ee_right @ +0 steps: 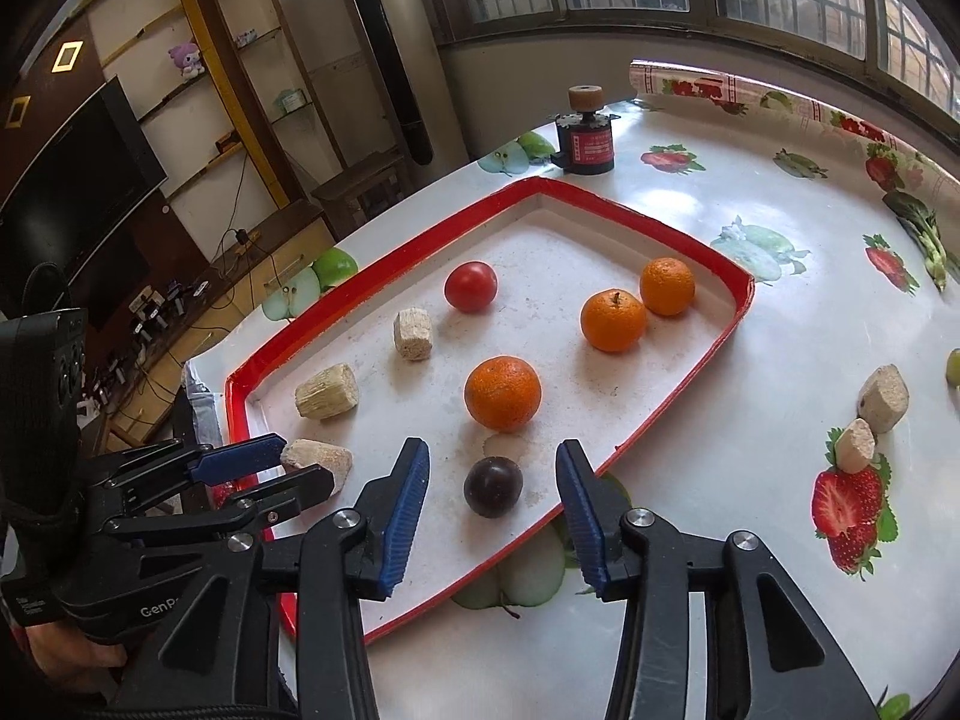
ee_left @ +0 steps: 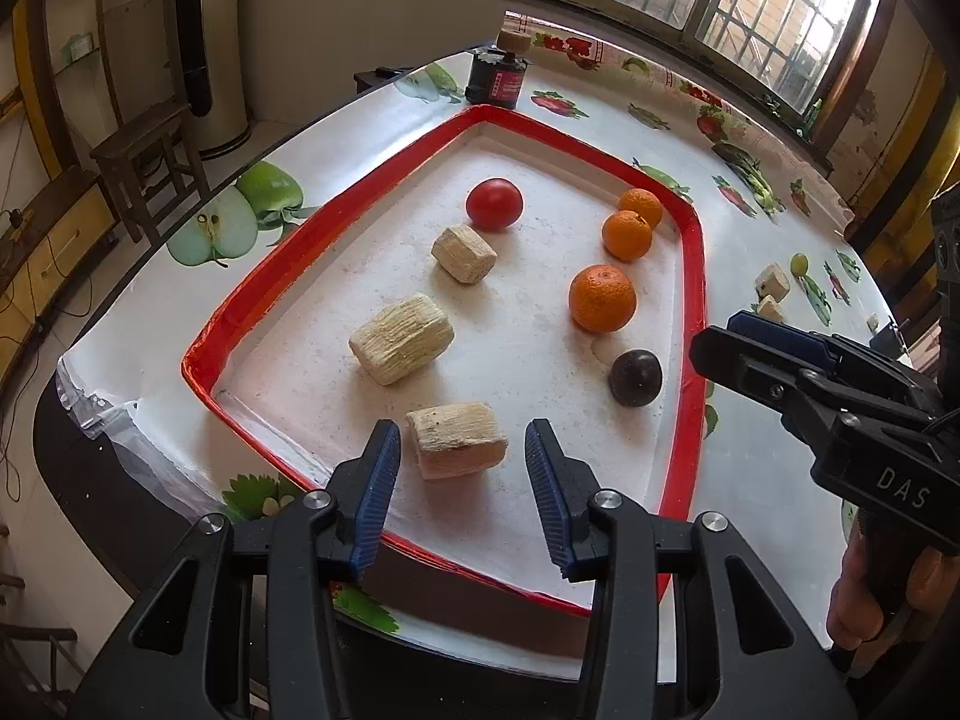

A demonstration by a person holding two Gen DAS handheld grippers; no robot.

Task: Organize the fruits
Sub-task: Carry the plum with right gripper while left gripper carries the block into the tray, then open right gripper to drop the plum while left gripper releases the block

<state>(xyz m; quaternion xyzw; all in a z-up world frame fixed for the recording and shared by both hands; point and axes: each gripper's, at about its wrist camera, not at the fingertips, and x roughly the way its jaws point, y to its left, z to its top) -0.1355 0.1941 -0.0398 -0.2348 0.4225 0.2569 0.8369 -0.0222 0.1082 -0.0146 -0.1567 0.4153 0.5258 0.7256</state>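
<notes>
A pale block [ee_left: 457, 440] is framed between the parted pads of the left gripper [ee_left: 462, 489], untouched. A dark plum [ee_right: 492, 486] is flanked likewise by the released right gripper [ee_right: 492, 510]. Both lie inside the red-rimmed tray [ee_left: 690, 324] with three oranges [ee_left: 602, 298] and a tomato [ee_left: 494, 204].

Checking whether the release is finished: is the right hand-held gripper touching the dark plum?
Apart. The right wrist view shows the plum between the right hand-held gripper's open blue pads, bare tray on both sides.
</notes>
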